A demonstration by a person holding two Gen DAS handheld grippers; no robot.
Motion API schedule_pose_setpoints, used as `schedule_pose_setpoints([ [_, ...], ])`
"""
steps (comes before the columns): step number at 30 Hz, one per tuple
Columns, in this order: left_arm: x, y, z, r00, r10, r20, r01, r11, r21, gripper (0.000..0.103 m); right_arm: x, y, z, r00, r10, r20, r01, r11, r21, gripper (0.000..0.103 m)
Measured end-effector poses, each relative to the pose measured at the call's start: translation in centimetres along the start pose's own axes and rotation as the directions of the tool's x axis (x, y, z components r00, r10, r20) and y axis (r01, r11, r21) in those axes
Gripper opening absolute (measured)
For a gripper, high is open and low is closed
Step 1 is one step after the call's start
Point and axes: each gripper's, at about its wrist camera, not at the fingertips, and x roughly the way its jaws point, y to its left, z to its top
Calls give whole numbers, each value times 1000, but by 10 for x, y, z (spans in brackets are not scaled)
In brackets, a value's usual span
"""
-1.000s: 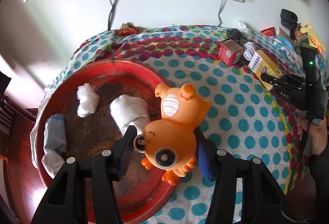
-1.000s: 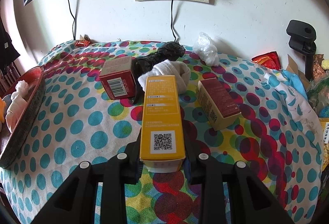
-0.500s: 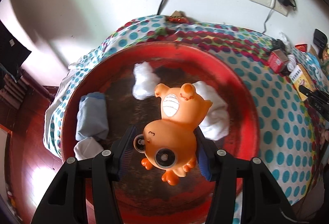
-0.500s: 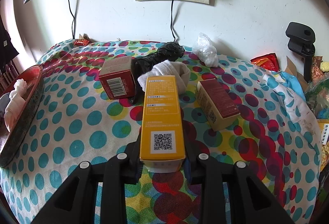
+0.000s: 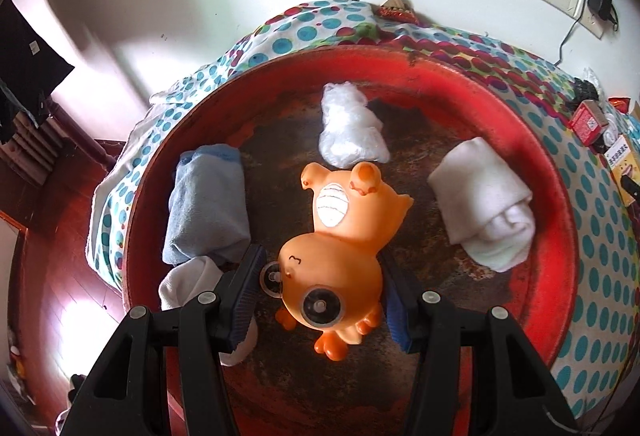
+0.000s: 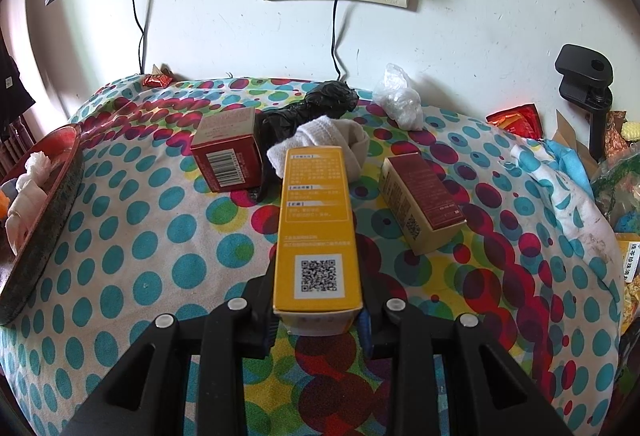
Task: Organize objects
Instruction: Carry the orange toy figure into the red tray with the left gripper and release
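An orange rubber duck toy hangs upside down in my left gripper, whose pads are shut on its body. It is held over the middle of the round red tray. In the tray lie a blue rolled cloth, a white plastic bundle, a white rolled sock and another white sock under the left finger. My right gripper is shut on a long yellow box, held just above the dotted tablecloth.
Beyond the yellow box lie a red box, a brown-and-red box, a white sock, a black bag and a clear plastic bundle. The tray's rim shows at far left. Snack packets and a black clamp crowd the right edge.
My left gripper has carried the duck from the tray's right edge to over its middle and sunk a little closer. The right gripper and its yellow box have not moved.
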Motion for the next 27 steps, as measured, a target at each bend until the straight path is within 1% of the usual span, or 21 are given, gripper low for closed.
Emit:
schedule_pose_setpoints([
  [11,16,10,3,1000,5,-11,-5,1000,-3,52,1,-1,-1,1000,-3,1,3,1000,0,30],
  [15,23,14,3,1000,-5,-27,5,1000,-11,52,1,-1,-1,1000,-3,1,3,1000,0,30],
  [22,24,11,6,1000,9,-16,-9,1000,17,54,0,2,-1,1000,-6,1,6,1000,-1,30],
  [27,24,14,7,1000,-7,-8,7,1000,0,54,2,-1,0,1000,-13,-5,13,1000,-6,30],
])
